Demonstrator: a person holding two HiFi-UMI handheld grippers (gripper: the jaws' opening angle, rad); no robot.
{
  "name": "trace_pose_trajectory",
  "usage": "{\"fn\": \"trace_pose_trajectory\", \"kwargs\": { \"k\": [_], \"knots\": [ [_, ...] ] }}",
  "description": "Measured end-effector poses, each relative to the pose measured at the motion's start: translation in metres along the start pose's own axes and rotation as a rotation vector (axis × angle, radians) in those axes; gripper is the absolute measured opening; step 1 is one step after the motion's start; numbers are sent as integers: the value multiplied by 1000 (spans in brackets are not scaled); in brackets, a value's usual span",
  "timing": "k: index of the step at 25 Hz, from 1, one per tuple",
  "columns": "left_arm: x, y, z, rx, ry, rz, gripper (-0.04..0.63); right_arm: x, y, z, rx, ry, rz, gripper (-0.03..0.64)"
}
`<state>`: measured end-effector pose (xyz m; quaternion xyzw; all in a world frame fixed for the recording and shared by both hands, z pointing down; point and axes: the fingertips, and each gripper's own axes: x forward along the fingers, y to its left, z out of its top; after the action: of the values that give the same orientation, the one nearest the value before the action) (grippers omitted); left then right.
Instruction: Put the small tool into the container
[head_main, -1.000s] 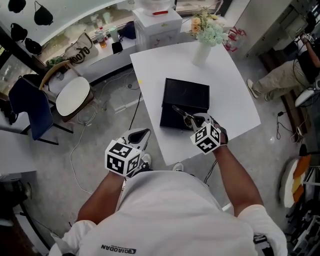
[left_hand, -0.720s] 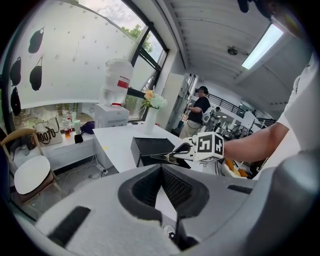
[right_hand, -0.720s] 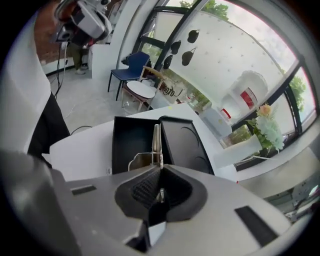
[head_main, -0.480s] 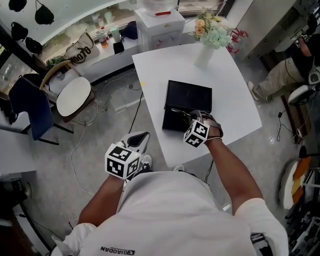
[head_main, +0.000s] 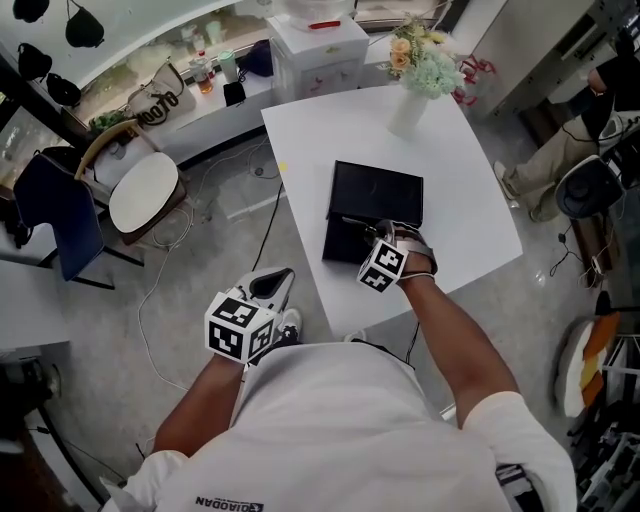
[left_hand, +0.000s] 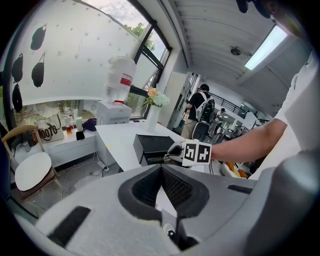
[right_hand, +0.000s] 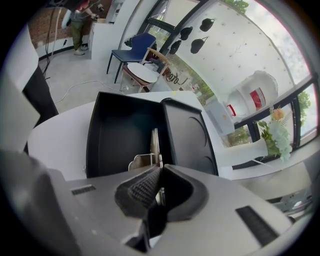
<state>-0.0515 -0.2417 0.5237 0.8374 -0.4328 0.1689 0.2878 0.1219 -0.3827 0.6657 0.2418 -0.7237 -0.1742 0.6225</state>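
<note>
A black container (head_main: 343, 243) lies open on the white table (head_main: 470, 190), its lid (head_main: 378, 192) folded back beside it. In the right gripper view the container (right_hand: 117, 131) sits just past the jaws. My right gripper (head_main: 371, 233) hangs over the container's near part with the small metal tool (right_hand: 154, 144) between its jaws. The tool (head_main: 358, 224) points into the box. The right gripper (right_hand: 159, 171) still pinches it while the jaws are opening. My left gripper (head_main: 275, 285) is shut and empty, held off the table's left edge. In its own view the left gripper (left_hand: 161, 168) faces the box.
A white vase of flowers (head_main: 408, 95) stands at the table's far edge. A white cabinet (head_main: 318, 52) is behind it. A round-seated chair (head_main: 143, 190) and cables lie on the floor at left. A person (head_main: 575, 145) sits at the right.
My right gripper has shifted left and a little forward over the open box, turning its marker cube. The left gripper has sunk slightly toward me.
</note>
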Motion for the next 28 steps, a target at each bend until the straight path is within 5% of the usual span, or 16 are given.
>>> {"fn": "trace_pose_trajectory", "kwargs": {
  "k": [28],
  "knots": [
    [-1,4,0,21,10,-23,9,8,34,-3,-74,19,78,83]
  ]
}}
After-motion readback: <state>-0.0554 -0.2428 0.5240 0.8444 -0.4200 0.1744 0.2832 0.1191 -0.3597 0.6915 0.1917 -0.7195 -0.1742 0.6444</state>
